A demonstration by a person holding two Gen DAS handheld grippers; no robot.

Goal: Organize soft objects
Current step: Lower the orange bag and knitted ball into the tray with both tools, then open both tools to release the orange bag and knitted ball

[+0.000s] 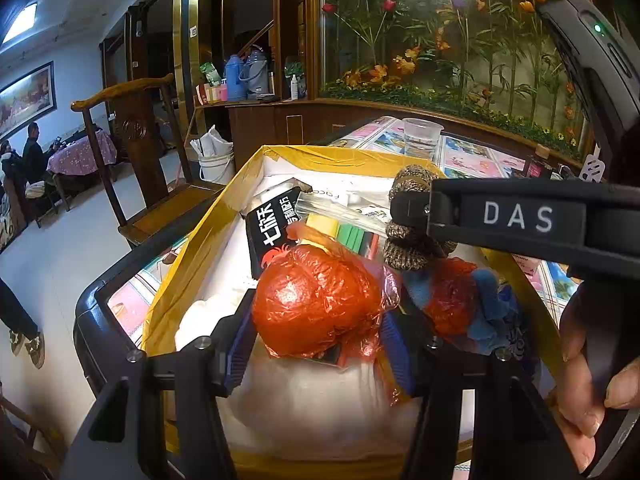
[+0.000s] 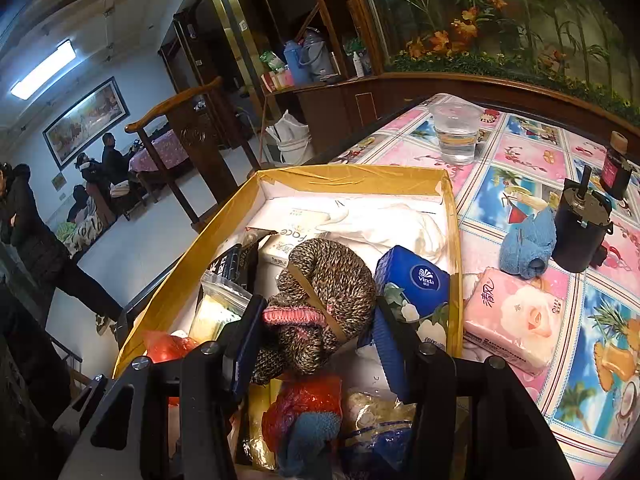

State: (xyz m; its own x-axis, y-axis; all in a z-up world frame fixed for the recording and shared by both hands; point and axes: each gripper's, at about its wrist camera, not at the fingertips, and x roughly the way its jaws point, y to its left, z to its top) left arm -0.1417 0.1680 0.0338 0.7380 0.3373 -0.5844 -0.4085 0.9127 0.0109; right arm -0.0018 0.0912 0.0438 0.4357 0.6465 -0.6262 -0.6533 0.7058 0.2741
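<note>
A yellow-taped cardboard box (image 1: 208, 220) holds soft things on a white cloth. My left gripper (image 1: 318, 344) has a crumpled red plastic bag (image 1: 316, 304) between its blue pads, which touch it on both sides low over the cloth. My right gripper (image 2: 314, 342) is shut on a brown knitted roll (image 2: 332, 276) with a pink cuff, held above the box (image 2: 352, 180). In the left wrist view that roll (image 1: 412, 256) hangs from the right gripper (image 1: 412, 216). A blue cloth with red plastic (image 1: 472, 304) lies under it.
In the box lie a blue tissue pack (image 2: 416, 276) and a black packet (image 1: 272, 224). On the patterned tablecloth are a pink tissue pack (image 2: 516, 320), a rolled blue towel (image 2: 528, 248), a black motor (image 2: 580, 236), a water cup (image 2: 456, 132) and a dark jar (image 2: 616, 168). A wooden chair (image 1: 136, 136) stands left.
</note>
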